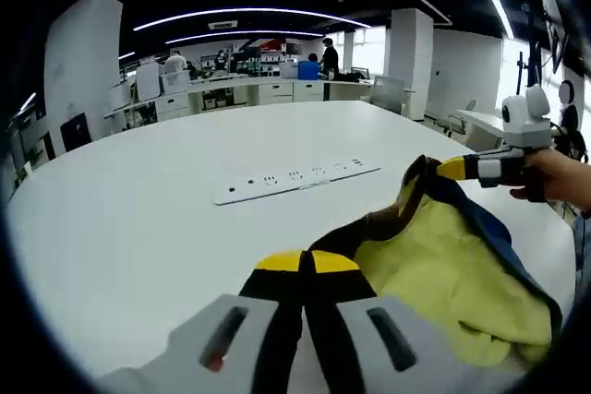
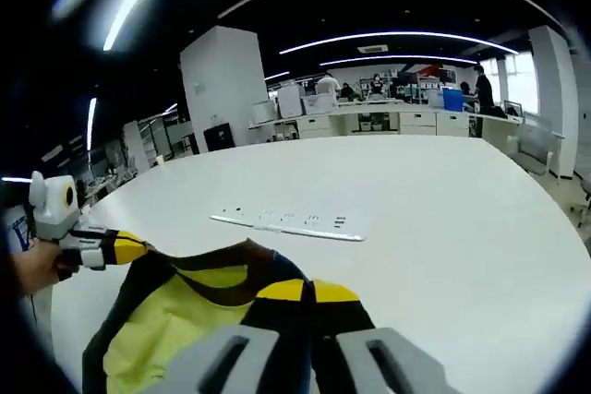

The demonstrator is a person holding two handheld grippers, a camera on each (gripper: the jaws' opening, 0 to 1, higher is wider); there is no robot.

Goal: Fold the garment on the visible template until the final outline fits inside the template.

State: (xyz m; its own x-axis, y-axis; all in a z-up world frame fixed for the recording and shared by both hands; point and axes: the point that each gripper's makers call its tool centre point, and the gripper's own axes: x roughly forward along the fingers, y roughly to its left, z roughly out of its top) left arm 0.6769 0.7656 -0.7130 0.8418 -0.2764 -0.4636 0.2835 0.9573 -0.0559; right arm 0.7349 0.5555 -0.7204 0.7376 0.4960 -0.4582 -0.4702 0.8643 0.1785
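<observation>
Two grippers hold one garment between them. In the left gripper view, the left gripper point(image 1: 306, 263) has its yellow-tipped jaws pressed together on a dark edge of the garment point(image 1: 443, 274), a yellow cloth with dark blue trim that spreads to the right and sags toward the white table point(image 1: 138, 228). In the right gripper view, the right gripper point(image 2: 307, 292) has its jaws likewise pinched tight on the garment's dark edge, the yellow cloth point(image 2: 185, 311) hanging to the left of them. Each gripper also shows across from the other, clamped on an upper corner of the cloth, with a hand point(image 1: 554, 177) behind it. Beyond the garment, well apart from it, a flat white power strip point(image 1: 295, 178) lies on the table. Farther back stand desks and people in an open office.
</observation>
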